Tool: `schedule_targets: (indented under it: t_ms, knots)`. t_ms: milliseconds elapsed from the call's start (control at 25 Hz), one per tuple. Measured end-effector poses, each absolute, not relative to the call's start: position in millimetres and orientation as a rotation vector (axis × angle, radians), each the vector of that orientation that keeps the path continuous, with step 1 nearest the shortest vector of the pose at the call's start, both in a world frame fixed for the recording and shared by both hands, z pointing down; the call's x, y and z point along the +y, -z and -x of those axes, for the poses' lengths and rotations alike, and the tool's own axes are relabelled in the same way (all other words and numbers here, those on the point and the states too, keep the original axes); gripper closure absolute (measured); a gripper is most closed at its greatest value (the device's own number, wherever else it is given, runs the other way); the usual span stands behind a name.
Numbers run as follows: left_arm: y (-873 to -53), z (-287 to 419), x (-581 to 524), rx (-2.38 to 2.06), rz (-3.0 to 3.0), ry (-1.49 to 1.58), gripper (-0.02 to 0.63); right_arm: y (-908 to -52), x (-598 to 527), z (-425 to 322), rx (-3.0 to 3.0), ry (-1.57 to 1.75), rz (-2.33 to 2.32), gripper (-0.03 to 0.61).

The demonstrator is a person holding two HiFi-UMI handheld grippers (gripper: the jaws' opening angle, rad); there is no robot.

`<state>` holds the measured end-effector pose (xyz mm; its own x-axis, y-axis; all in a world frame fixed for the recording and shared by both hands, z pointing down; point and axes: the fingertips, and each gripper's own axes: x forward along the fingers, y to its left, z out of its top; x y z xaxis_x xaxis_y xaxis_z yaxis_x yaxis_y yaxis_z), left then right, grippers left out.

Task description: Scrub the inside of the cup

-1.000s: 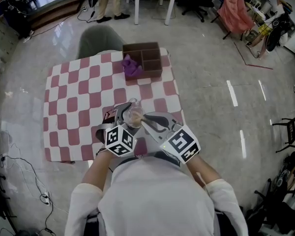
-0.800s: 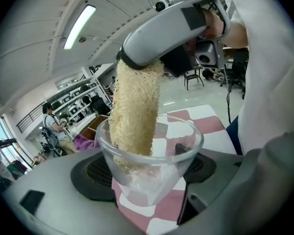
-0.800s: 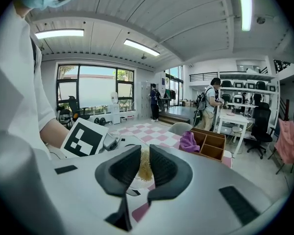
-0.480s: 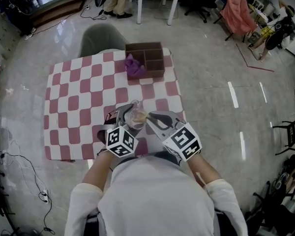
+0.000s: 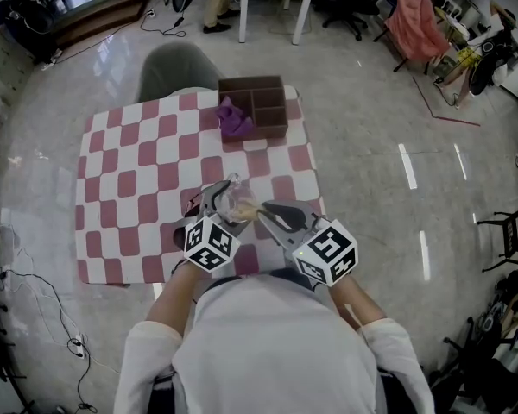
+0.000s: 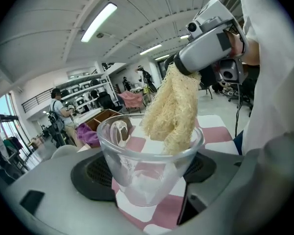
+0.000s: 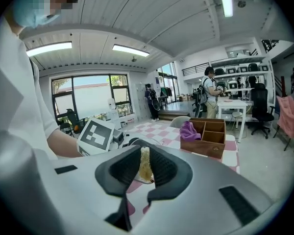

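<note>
Over the red-checked worktop (image 5: 121, 171), close in front of me, my left gripper (image 5: 225, 200) is clamped on the walls of the clear cup (image 6: 137, 175), mouth up. My right gripper (image 7: 144, 165), closed on a loofah scrubber (image 6: 172, 109), comes from above right. The scrubber's long axis points down, its tip just inside the rim.

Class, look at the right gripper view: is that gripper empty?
No, the right gripper is shut on a pale, fibrous scrubber pinched between its jaws.
</note>
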<state>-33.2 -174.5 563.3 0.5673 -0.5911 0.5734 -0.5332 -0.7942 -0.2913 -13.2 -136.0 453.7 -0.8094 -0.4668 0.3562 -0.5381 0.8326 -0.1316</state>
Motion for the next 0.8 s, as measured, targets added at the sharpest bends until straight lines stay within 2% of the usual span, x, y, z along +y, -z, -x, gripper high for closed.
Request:
schedule_targets:
  t_ms: [800]
  knots:
    - [-576.9, 38.0, -220.3, 1.213, 2.981, 0.676, 0.235, -438.2, -167.6, -39.3, -2.713, -0.429, -1.044, 0.506]
